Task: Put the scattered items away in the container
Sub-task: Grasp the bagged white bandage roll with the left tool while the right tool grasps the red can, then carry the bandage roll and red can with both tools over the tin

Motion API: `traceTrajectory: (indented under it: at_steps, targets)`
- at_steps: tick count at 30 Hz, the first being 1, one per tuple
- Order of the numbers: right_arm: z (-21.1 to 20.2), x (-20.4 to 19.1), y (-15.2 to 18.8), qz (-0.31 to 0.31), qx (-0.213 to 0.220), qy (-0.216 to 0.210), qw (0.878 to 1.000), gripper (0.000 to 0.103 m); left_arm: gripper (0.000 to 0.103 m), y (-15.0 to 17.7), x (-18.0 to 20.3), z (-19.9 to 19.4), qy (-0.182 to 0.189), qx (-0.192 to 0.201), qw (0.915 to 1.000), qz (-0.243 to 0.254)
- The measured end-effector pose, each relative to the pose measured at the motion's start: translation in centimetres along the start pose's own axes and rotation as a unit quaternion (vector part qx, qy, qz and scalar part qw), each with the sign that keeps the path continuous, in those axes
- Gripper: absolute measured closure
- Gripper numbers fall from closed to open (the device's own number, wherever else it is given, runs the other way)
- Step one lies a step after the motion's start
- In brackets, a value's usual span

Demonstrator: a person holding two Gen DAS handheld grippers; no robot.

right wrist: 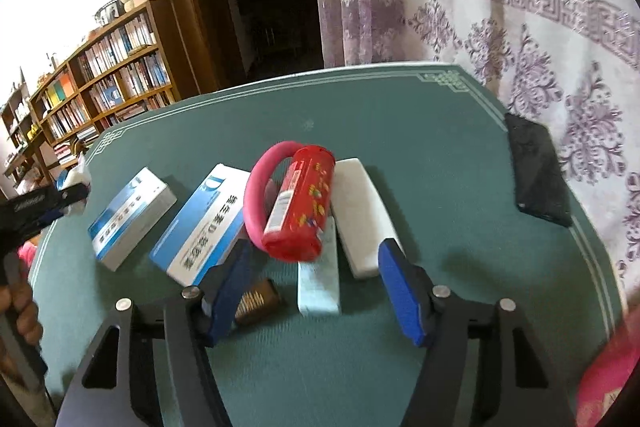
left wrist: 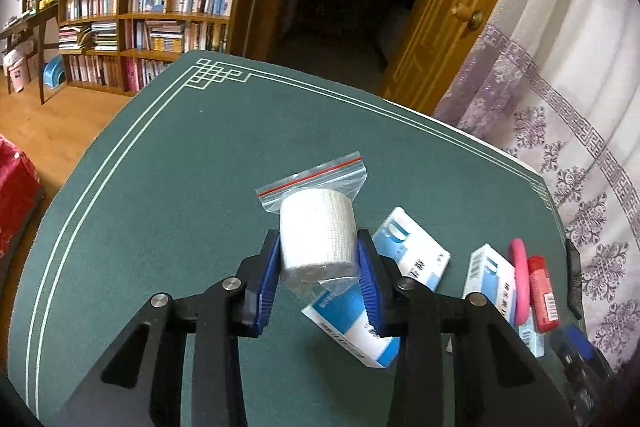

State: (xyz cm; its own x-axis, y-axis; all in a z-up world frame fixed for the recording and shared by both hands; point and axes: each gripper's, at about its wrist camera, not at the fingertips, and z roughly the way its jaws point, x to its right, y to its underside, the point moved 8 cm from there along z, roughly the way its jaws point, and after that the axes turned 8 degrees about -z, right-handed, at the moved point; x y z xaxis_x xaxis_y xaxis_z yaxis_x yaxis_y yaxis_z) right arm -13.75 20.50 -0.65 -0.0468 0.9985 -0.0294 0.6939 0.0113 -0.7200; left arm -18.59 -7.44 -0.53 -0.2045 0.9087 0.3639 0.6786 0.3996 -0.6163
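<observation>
My left gripper [left wrist: 318,267] is shut on a white bandage roll [left wrist: 318,235] in a clear zip bag, held above the green table mat [left wrist: 160,187]. Under it lies a blue-and-white medicine box [left wrist: 416,255], with a second box [left wrist: 490,275] to its right. My right gripper [right wrist: 312,255] is open; the lower end of a red bottle [right wrist: 300,203] lies between its fingertips without touching the pads. The bottle rests on a pink ring [right wrist: 256,195]. Beside it lie a white block [right wrist: 360,211], a pale blue box [right wrist: 320,283] and two medicine boxes [right wrist: 204,227].
A black phone [right wrist: 536,171] lies at the mat's right edge by the lilac curtain [right wrist: 520,47]. A small brown item [right wrist: 256,301] sits by the right gripper's left finger. A red object [left wrist: 16,195] stands off the table's left side. Bookshelves [left wrist: 160,7] and a dark doorway stand behind.
</observation>
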Motion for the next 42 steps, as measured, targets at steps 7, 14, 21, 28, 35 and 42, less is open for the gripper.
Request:
traceTrajectory:
  at_steps: [7, 14, 21, 28, 35, 42]
  targets:
    - [3.2, 0.3, -1.7, 0.003, -0.018, 0.009, 1.000, 0.038, 0.064, 0.4, 1.2, 0.1, 0.010, -0.006, 0.9998, 0.014]
    - [3.9, 0.4, -1.0, -0.005, -0.030, 0.012, 0.999, 0.065, 0.064, 0.9, 2.0, -0.2, 0.019, -0.008, 0.9995, 0.026]
    - [0.2, 0.2, -0.2, -0.015, -0.002, 0.011, 1.000, 0.065, 0.064, 1.6, 3.4, -1.0, 0.032, -0.008, 0.9987, 0.038]
    - [-4.9, 0.7, 2.0, 0.002, 0.020, 0.005, 1.000, 0.065, 0.064, 3.1, 6.2, -1.9, 0.057, -0.015, 0.9958, 0.070]
    - [-9.4, 3.1, 4.9, 0.031, 0.028, 0.023, 0.999, 0.065, 0.064, 5.5, 9.6, -3.2, 0.085, -0.026, 0.9903, 0.107]
    - [-15.3, 5.8, 7.4, 0.043, 0.053, 0.051, 0.996, 0.065, 0.064, 8.7, 12.6, -5.3, 0.107, -0.041, 0.9835, 0.140]
